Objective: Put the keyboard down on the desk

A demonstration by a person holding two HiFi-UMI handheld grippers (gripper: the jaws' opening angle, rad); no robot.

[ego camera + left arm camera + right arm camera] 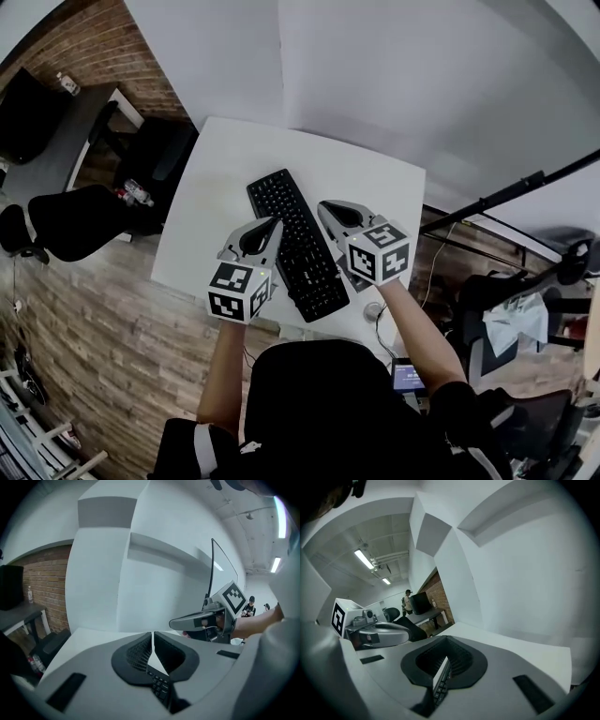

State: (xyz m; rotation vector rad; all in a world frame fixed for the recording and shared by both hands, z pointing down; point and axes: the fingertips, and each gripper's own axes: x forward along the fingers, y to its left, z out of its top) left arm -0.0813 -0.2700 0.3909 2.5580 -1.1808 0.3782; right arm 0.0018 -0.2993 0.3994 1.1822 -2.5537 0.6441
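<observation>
Over the white desk, clamped the keyboard by its two long edges in the left gripper and right gripper, seemingly held clear of the top, not yet set down.

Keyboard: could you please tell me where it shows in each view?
Head view: keyboard at centre, over the white desk.
Left gripper view: keyboard bottom centre, between the jaws.
Right gripper view: keyboard bottom centre, edge-on between the jaws.
Shared landmark: the desk.
</observation>
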